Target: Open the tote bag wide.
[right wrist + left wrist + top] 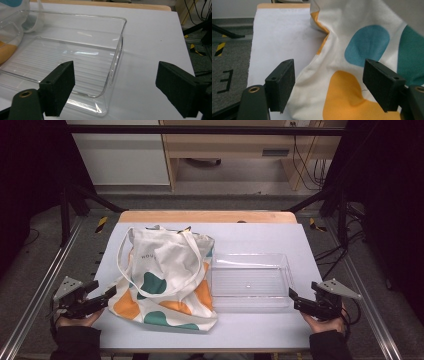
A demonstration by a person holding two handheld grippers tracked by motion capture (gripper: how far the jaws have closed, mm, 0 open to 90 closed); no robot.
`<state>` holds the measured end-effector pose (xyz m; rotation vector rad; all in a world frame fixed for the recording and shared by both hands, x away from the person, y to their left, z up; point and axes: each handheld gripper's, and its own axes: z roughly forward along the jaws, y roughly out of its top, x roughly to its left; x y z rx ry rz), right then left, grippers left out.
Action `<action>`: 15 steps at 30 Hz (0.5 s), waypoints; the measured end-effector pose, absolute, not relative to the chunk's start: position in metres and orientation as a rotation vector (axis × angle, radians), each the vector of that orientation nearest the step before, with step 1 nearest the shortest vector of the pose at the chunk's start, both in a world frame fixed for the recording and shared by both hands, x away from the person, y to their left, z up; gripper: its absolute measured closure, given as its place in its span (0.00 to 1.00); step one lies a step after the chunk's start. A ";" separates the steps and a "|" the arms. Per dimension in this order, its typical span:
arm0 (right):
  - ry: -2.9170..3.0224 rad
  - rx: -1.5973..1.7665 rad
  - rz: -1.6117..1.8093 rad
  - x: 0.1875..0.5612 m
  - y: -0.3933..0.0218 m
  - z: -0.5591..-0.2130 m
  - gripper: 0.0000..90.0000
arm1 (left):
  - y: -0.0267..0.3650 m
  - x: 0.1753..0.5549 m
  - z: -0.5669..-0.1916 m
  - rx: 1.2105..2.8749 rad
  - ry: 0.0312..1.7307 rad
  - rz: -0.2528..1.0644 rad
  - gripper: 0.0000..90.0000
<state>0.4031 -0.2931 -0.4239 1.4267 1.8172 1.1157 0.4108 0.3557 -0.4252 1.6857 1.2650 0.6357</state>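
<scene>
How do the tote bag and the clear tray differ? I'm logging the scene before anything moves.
The tote bag is soft, opaque cream cloth with teal and orange blobs, lying crumpled; the clear tray is rigid, see-through plastic with straight walls. The bag sits nearer the left claw, the tray nearer the right claw. The tray is empty; the bag's inside is hidden. Both rest on the white table, side by side.

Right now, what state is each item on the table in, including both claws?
Cream canvas tote bag with teal and orange blobs: lying flat and crumpled, handles flopped across it, its right edge against the tray.
Clear rectangular plastic tray: upright, empty.
Left claw: open, at the bag's left edge, gripping nothing.
Right claw: open, at the tray's near right corner, gripping nothing.
</scene>
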 end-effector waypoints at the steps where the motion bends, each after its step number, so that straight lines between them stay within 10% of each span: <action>1: 1.822 1.426 1.130 0.403 -0.292 -0.423 0.19 | 0.355 0.410 -0.424 1.682 1.260 0.641 0.29; 15: 1.864 1.370 1.194 0.403 -0.259 -0.413 0.25 | 0.344 0.408 -0.405 1.665 1.171 0.634 0.35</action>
